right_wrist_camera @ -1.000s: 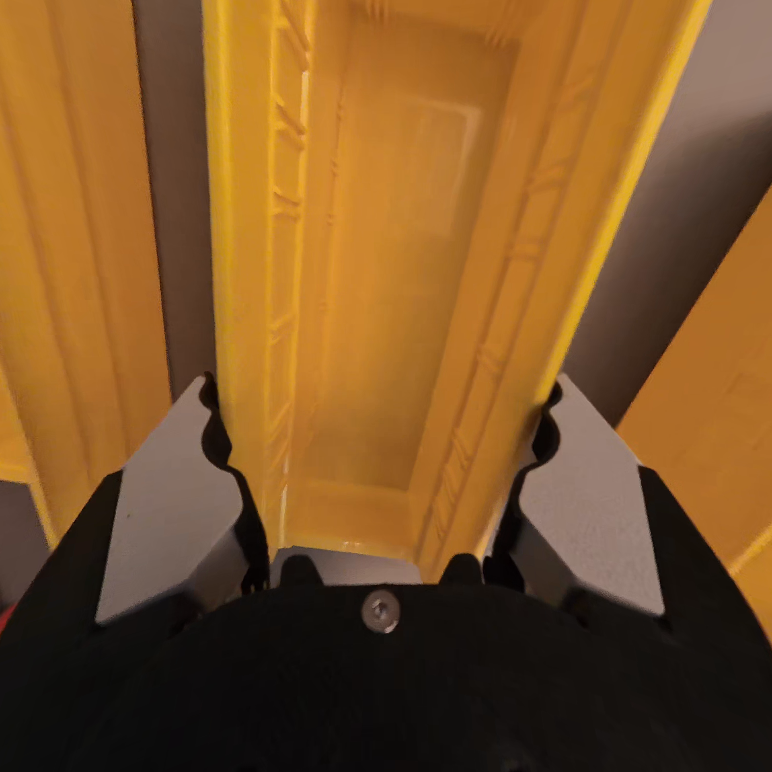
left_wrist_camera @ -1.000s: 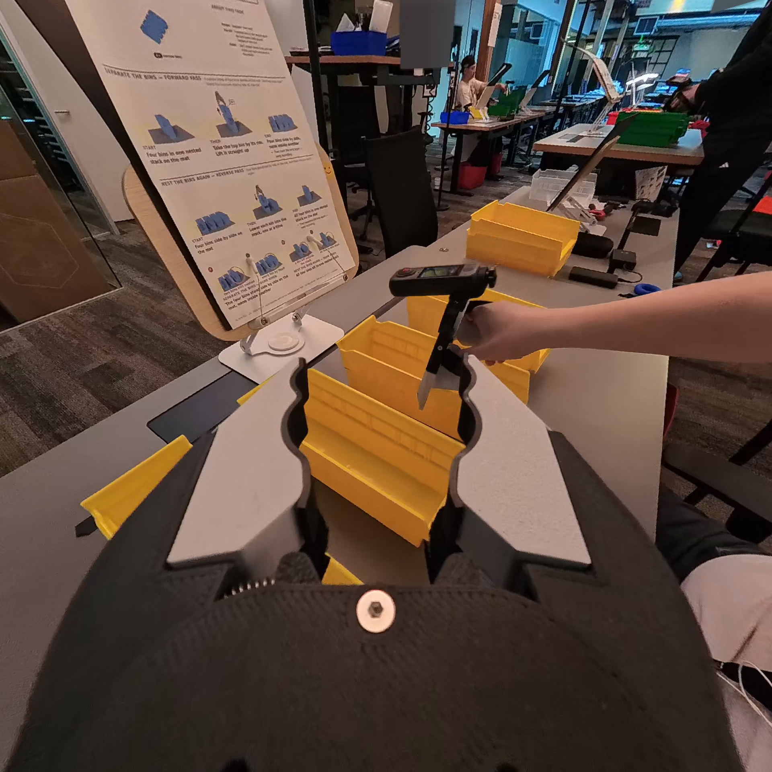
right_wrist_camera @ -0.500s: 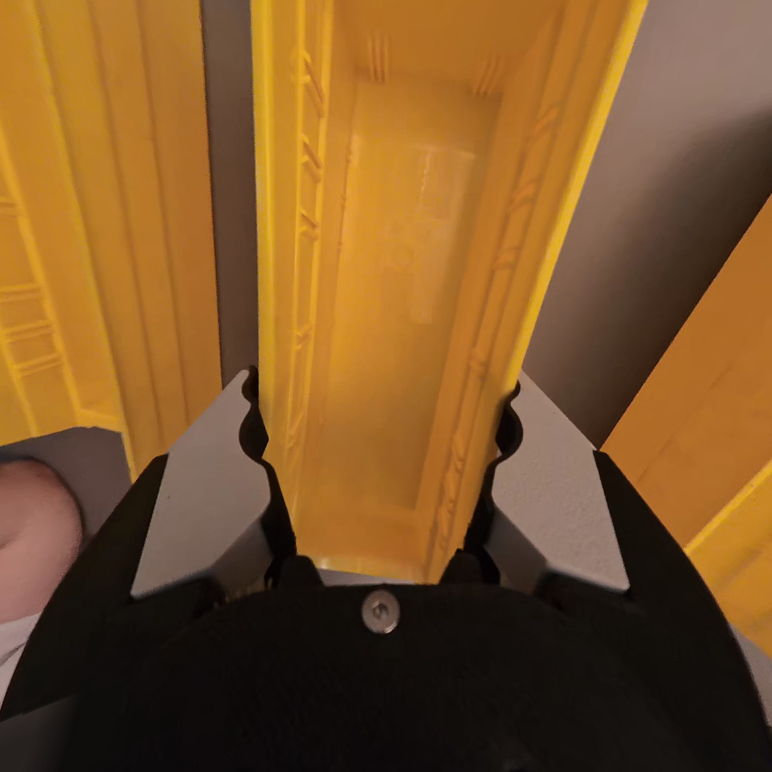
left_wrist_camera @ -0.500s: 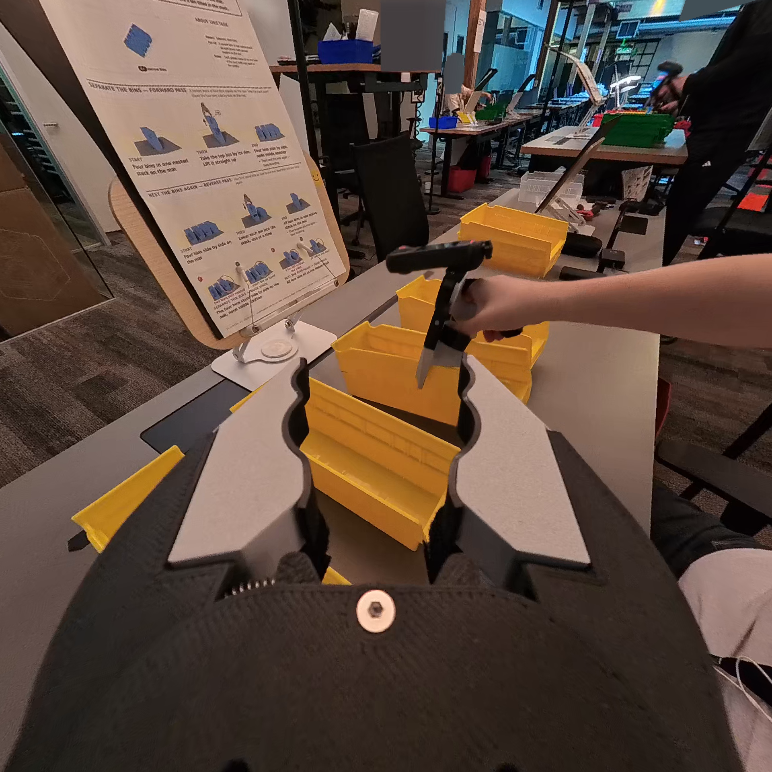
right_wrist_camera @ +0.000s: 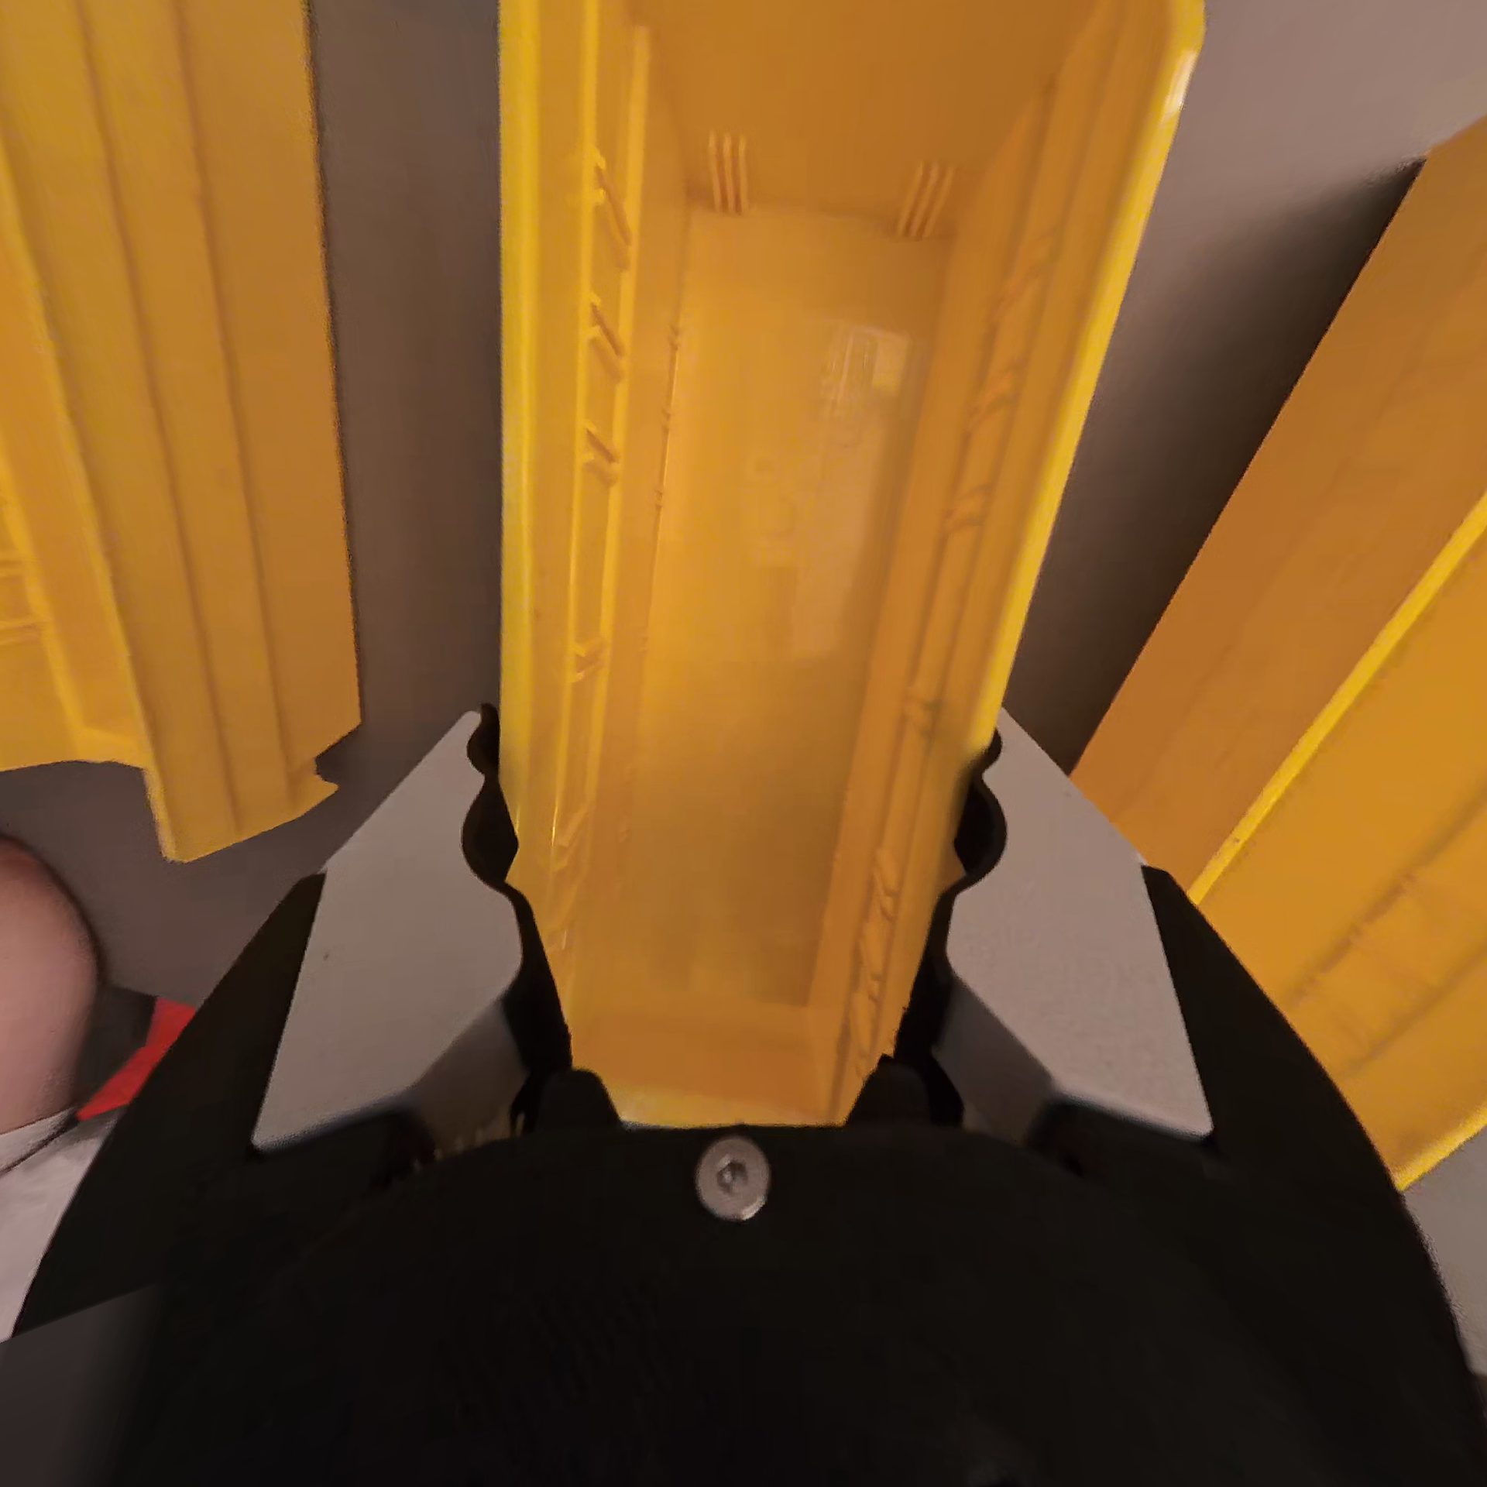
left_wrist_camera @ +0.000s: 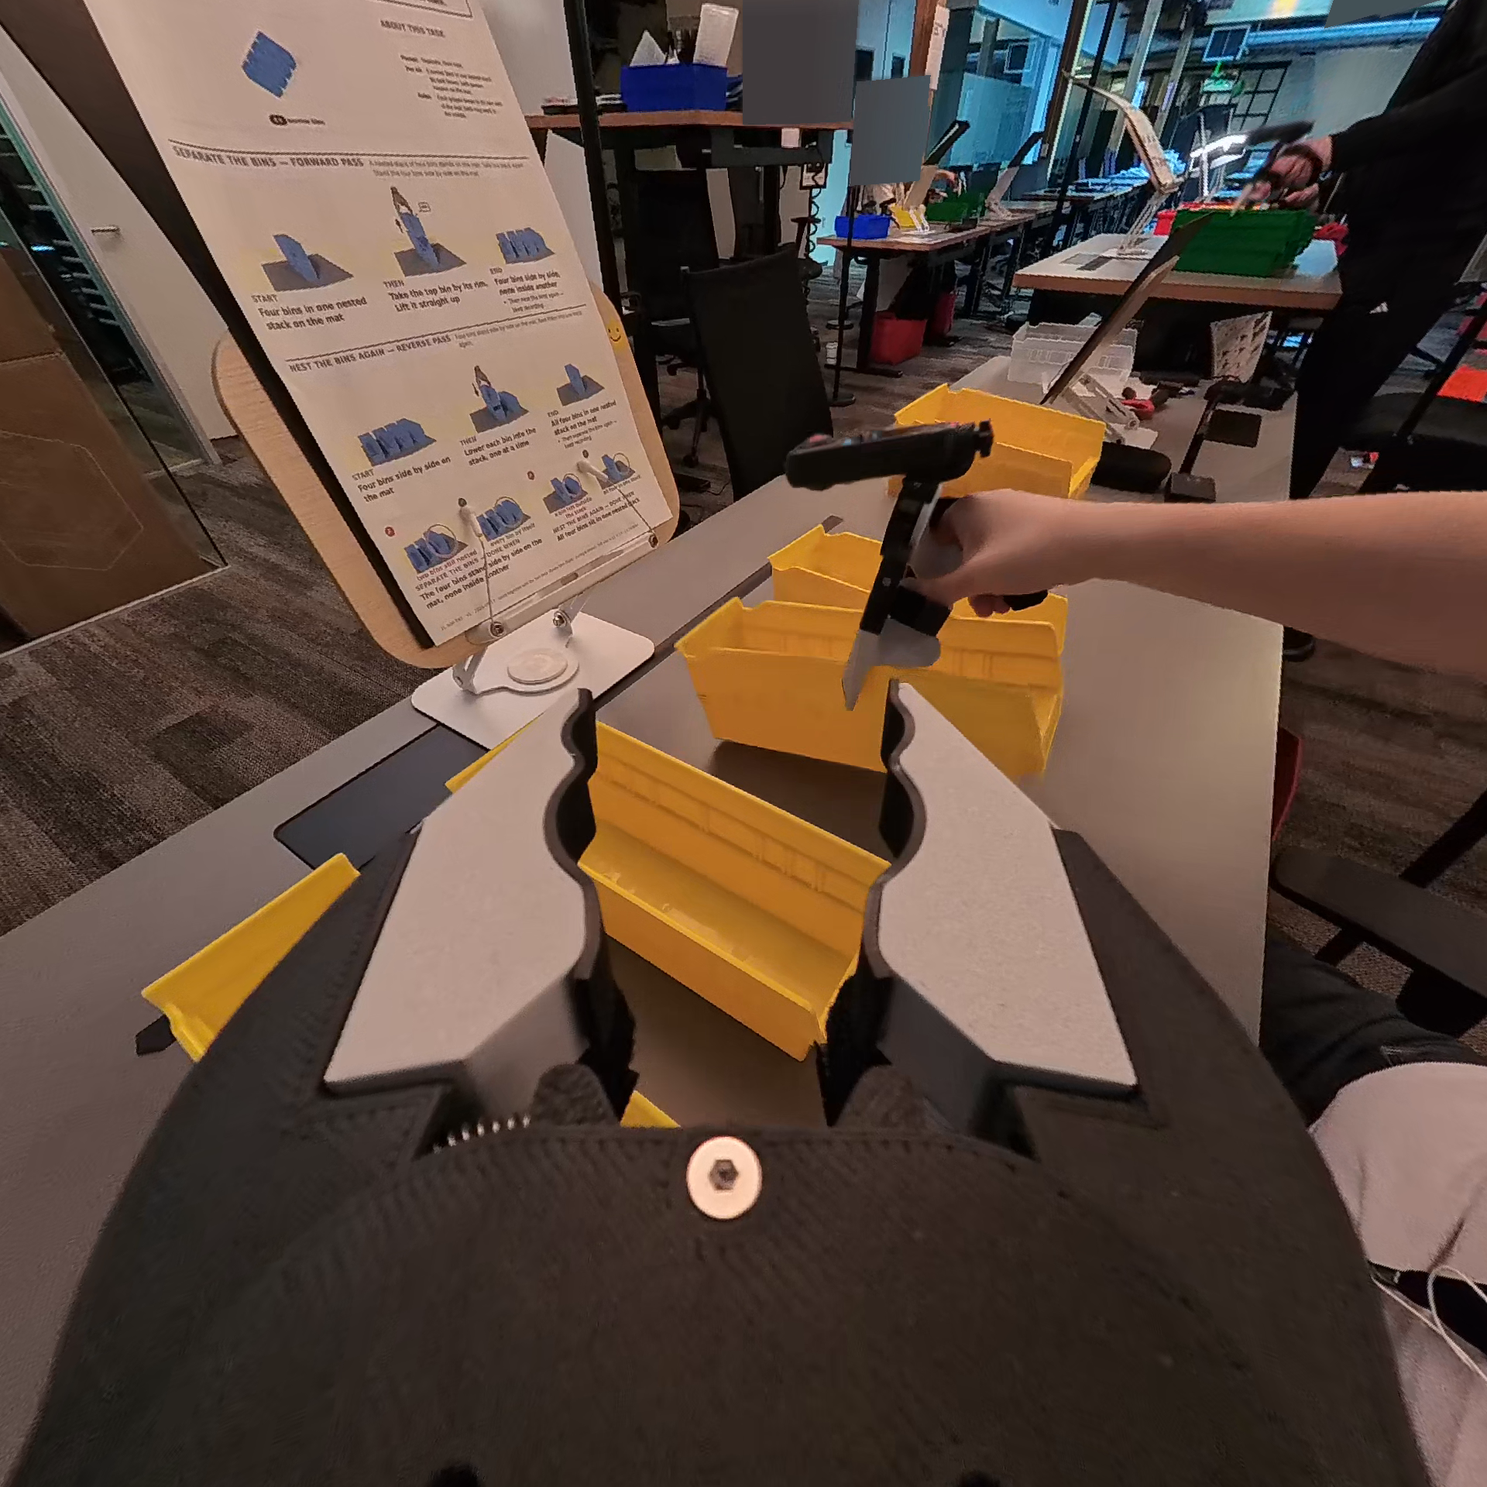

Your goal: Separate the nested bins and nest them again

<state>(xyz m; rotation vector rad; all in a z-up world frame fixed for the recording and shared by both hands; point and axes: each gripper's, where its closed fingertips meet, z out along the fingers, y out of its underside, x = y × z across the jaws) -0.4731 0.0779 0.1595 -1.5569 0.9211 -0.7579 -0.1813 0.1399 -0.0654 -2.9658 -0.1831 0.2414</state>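
The right gripper [right_wrist_camera: 736,772] has its jaws clenched across a yellow bin [right_wrist_camera: 805,563]; at 12 o'clock of another bin [left_wrist_camera: 724,885], the left gripper [left_wrist_camera: 736,724] hangs released above the worktop [left_wrist_camera: 1167,764].

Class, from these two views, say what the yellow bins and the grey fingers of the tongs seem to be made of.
Yellow bins: likely moulded plastic, smooth and slightly glossy, with ribbed walls and thin rims. Grey fingers: matte and finely grained, possibly printed plastic or coated metal; the look leaves it open.
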